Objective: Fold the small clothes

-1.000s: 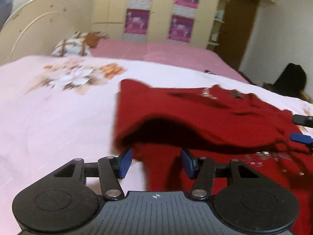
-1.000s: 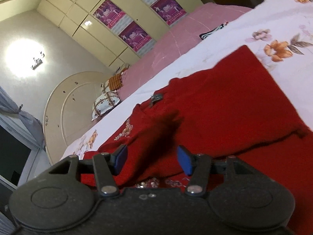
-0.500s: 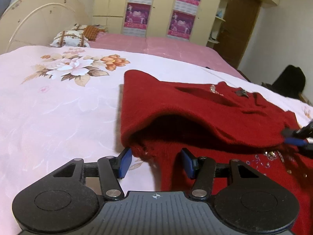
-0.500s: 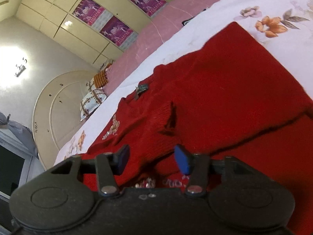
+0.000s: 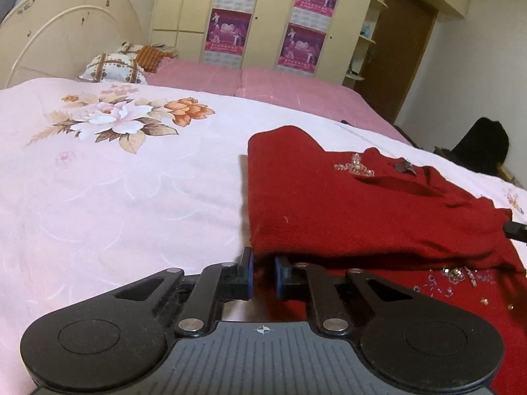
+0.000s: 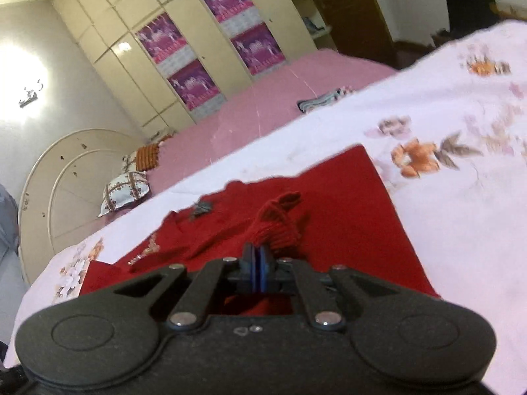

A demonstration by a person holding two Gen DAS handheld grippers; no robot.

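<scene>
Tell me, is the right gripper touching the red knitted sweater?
Touching. The right wrist view shows the right gripper with its jaws pressed together on a bunched fold of the red knitted sweater, no gap between.

Warm, dim indoor light; a wall lamp glares white, edges bend fisheye-style, right view slightly blurred.

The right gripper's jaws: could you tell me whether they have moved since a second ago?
Yes. The right gripper has shut on a bunched fold of the red sweater; earlier its jaws stood apart.
</scene>
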